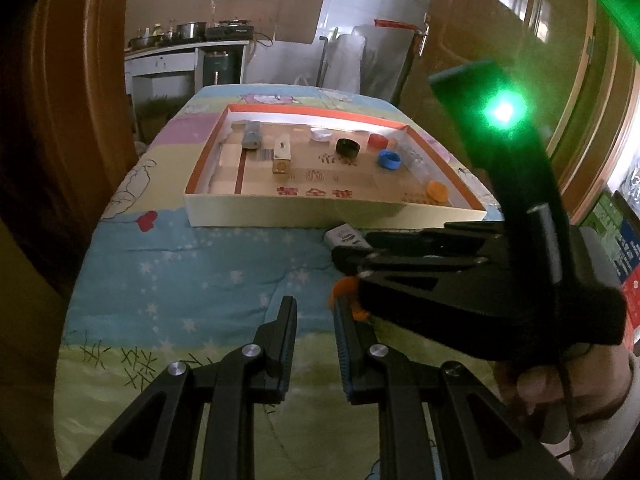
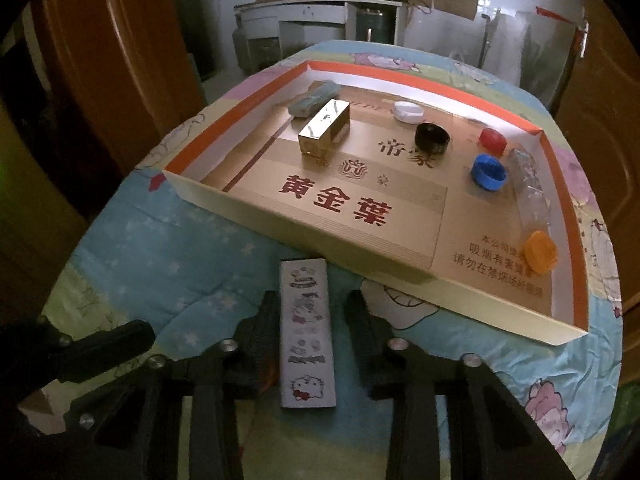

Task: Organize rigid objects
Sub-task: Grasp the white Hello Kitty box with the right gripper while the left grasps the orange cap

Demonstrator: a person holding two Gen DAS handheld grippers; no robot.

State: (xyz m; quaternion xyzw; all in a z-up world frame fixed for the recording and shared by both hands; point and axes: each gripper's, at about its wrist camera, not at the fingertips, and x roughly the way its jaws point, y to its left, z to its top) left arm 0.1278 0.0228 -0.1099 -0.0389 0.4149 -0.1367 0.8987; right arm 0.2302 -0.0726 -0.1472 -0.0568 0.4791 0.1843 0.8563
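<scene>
The shallow cardboard tray (image 2: 560, 216) shows an orange inner rim, white walls and a gold floor with red characters. Inside sit a shiny gold rectangular box (image 2: 325, 127) and white (image 2: 408, 111), black (image 2: 431, 139), red (image 2: 493, 141), blue (image 2: 489, 173) and orange (image 2: 540, 252) round plastic caps. The flat white rectangular case (image 2: 306, 336) carries cartoon-cat prints.

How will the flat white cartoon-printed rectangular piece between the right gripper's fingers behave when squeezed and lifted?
The flat white cartoon-printed rectangular piece looks straight-edged and uniform, so probably stiff, not floppy. Its thin profile suggests it is light. Its flat shape makes rolling unlikely, but its glossy-looking face could slip between the right gripper fingers, which stand apart beside it.
</scene>
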